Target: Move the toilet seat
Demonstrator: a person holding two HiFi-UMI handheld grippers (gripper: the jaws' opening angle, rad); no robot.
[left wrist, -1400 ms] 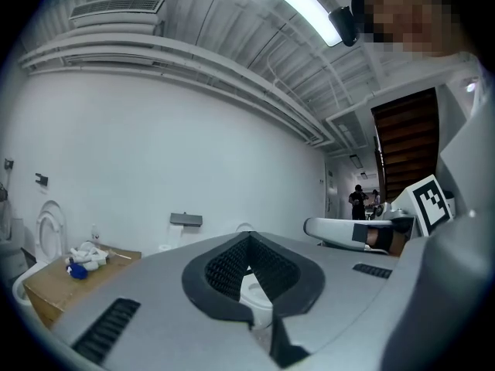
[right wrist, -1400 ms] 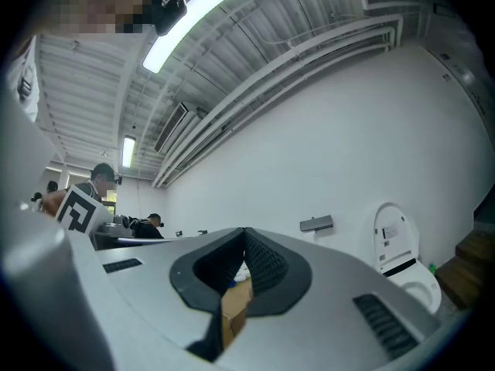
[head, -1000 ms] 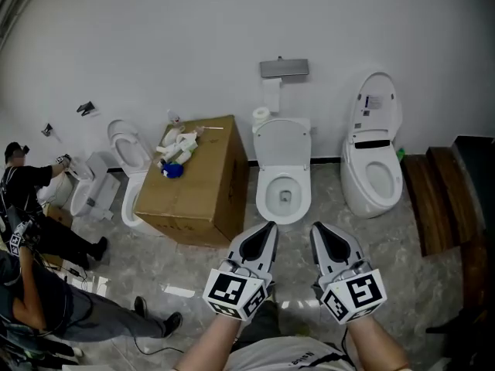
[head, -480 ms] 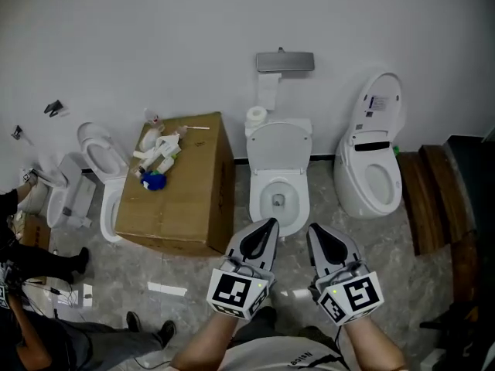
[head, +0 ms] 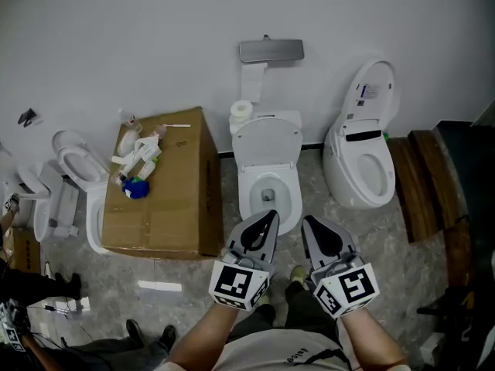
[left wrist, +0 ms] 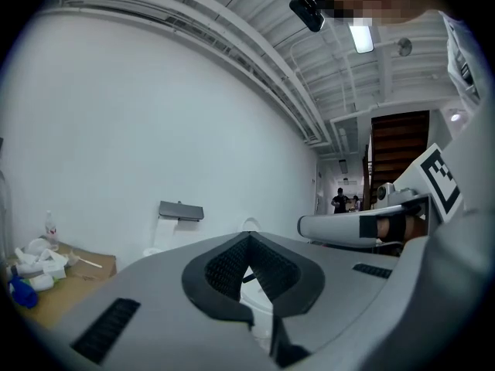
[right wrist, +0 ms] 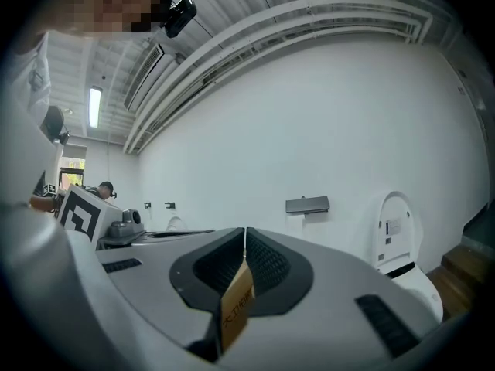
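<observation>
1. Toilet seat [head: 267, 141]: white and oval, it stands raised at the back of the middle toilet [head: 268, 203] and leans on the tank. From the head view I cannot tell whether a separate ring lies on the bowl rim.
2. A toilet roll [head: 242, 110] sits on the tank's left corner. A grey holder [head: 271, 50] is fixed to the white wall above it.
3. The left tongs [head: 269, 216] are held level in front of the bowl's near edge, clear of it. Their tips are pressed together and nothing is between them.
4. The right tongs [head: 308, 221] are just beside them, also level and closed tip to tip. A small tan printed tag [right wrist: 236, 304] sits in the hollow behind the tips.
5. A large cardboard box [head: 158, 207] stands on the marbled floor [head: 193, 284] left of the middle toilet. White bottles and a blue item [head: 135, 165] lie on its top.
6. Right of the middle toilet is a rounder toilet [head: 360, 161] with its lid up.
7. Beyond that toilet are dark wooden steps [head: 421, 184].
8. Another toilet [head: 77, 180] stands left of the box.
9. At the lower left, another person's legs and shoes [head: 147, 335] show.
</observation>
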